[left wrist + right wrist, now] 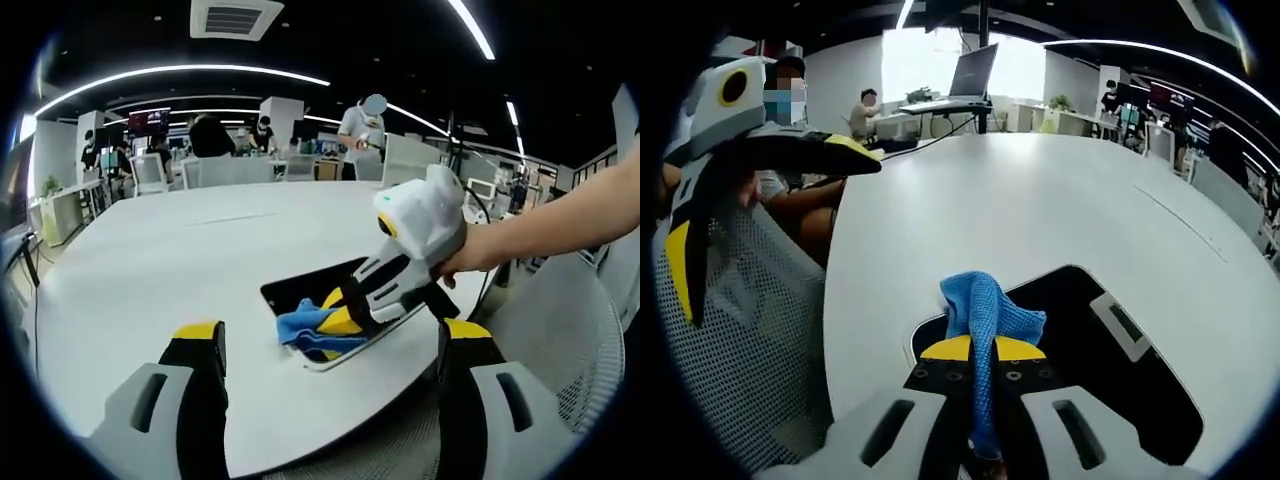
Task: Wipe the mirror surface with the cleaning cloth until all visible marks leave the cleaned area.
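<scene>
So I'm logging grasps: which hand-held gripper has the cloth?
The right hand-held gripper: its jaws pinch the blue cloth over the mirror. The left hand-held gripper has open, empty jaws.

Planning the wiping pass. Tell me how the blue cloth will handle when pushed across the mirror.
Probably floppy: the blue cloth bunches and folds where the right gripper pinches it. It looks light, its free end standing up unaided. Its knit-like texture may drag rather than slide on the mirror, so it could roll up under the push.
</scene>
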`<state>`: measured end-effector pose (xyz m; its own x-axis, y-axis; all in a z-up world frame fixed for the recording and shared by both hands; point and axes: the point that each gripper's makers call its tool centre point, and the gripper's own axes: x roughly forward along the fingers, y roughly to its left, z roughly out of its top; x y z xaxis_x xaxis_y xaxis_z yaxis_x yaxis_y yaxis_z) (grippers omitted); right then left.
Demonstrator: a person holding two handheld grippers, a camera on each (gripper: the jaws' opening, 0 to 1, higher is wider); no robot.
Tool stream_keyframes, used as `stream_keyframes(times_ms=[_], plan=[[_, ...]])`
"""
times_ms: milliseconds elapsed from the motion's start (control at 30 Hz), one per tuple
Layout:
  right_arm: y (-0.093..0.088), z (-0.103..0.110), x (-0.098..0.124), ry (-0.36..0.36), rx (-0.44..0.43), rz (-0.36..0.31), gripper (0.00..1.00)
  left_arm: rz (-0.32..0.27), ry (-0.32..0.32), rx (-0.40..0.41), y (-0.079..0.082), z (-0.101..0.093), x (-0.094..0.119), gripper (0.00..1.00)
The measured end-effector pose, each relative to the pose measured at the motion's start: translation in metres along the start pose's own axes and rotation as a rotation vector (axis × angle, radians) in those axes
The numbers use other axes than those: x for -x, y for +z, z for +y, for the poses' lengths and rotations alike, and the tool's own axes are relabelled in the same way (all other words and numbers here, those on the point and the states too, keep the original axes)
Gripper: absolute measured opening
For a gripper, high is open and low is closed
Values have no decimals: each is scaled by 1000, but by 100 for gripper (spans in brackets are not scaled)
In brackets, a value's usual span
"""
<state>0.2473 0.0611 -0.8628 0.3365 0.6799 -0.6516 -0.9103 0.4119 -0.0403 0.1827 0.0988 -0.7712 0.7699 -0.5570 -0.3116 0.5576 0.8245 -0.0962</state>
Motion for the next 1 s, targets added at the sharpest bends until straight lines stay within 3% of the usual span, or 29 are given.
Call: stream_keyframes(times_ms=[667, 1000], plan=[[7, -41, -13, -93, 19, 77, 1, -20, 1, 6, 3, 1, 0, 86], [11, -66, -20, -149, -18, 104, 1, -23, 2, 8, 4, 1, 0, 86]])
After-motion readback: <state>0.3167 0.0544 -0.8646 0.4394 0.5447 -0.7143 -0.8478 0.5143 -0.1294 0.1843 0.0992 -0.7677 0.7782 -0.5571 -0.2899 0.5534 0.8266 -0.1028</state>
